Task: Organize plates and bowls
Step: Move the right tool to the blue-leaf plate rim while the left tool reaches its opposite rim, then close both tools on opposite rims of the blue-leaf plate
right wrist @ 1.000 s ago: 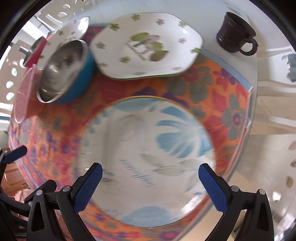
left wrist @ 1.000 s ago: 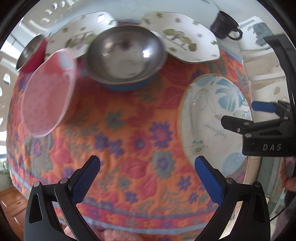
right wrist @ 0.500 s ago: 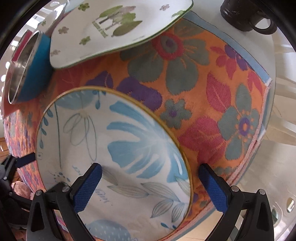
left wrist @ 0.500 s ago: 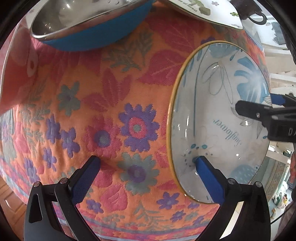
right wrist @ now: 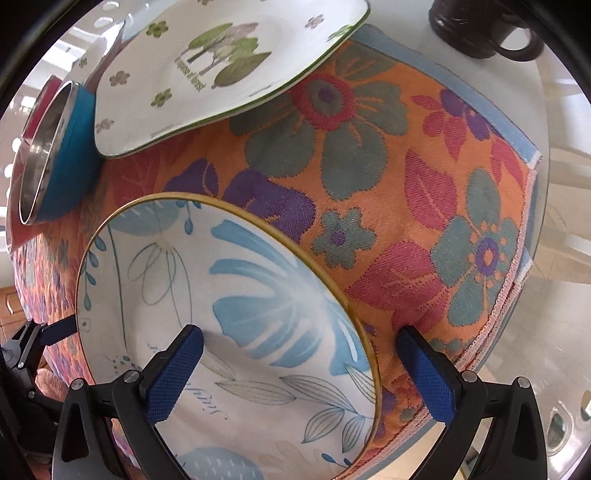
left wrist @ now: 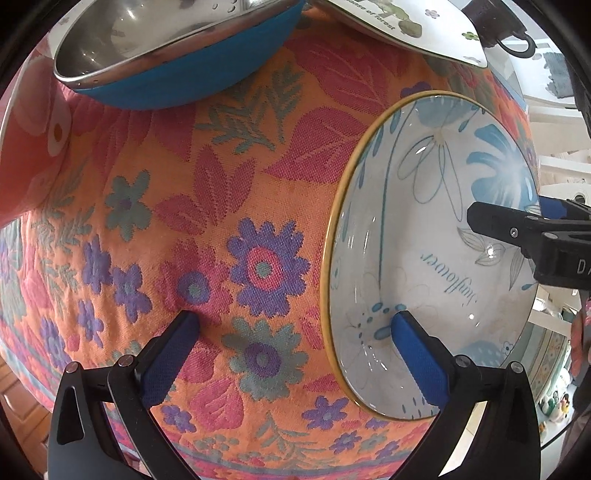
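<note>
A round white plate with blue leaves and a yellow rim (left wrist: pixel 424 229) (right wrist: pixel 240 295) lies on the flowered orange cloth. My left gripper (left wrist: pixel 293 325) is open and low over the plate's left rim, one pad above the plate, the other on the cloth. My right gripper (right wrist: pixel 301 339) is open astride the opposite rim in the same way. Nothing is held. One right-gripper finger (left wrist: pixel 498 225) shows over the plate in the left wrist view. Behind it stand a steel bowl with a blue outside (left wrist: pixel 177 55) (right wrist: pixel 55 147) and a white plate with green trees (right wrist: pixel 221 66) (left wrist: pixel 406 26).
A dark mug (right wrist: pixel 476 26) (left wrist: pixel 495 22) stands on the bare tabletop at the back right. A pink dish (left wrist: pixel 26 147) is at the far left. The cloth's hem (right wrist: pixel 524 295) ends just right of the blue-leaf plate, with glossy tabletop beyond.
Both grippers have come down and forward from well above the table to the blue-leaf plate, ending astride its opposite rims. Both stay open. The dishes have not moved.
</note>
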`<action>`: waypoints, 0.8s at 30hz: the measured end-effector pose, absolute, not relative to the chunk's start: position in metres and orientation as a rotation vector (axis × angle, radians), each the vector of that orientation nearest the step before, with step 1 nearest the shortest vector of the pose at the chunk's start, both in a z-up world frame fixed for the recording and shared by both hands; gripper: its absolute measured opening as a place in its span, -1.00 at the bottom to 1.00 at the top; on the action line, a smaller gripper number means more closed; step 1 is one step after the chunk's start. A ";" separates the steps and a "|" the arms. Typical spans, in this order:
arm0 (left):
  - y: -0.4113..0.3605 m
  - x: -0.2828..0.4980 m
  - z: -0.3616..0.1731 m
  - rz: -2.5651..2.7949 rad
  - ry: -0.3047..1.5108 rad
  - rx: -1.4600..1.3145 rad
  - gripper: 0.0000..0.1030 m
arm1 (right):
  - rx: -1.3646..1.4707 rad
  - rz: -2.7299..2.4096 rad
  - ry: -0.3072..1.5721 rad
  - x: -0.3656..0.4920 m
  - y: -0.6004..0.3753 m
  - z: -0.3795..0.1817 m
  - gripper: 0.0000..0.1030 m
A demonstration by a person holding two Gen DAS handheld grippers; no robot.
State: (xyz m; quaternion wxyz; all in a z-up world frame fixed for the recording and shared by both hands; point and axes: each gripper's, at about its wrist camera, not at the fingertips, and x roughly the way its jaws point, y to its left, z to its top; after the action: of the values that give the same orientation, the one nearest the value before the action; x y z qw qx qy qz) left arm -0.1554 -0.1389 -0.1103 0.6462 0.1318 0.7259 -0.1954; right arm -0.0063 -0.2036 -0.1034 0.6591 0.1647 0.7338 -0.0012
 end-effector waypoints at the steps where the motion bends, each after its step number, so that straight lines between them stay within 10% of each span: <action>1: -0.137 -0.155 -0.109 -0.444 1.656 0.300 1.00 | 0.373 -0.005 1.651 -0.007 -0.204 -0.103 1.00; 24: -0.135 -0.162 -0.108 -0.498 1.646 0.343 1.00 | 0.397 -0.029 1.669 -0.012 -0.197 -0.101 1.00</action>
State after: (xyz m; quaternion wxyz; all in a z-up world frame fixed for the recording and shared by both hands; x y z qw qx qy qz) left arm -0.1620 -0.1351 -0.1084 0.6397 0.1505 0.7215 -0.2184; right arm -0.0123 -0.1972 -0.1011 0.6540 0.1752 0.7359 -0.0126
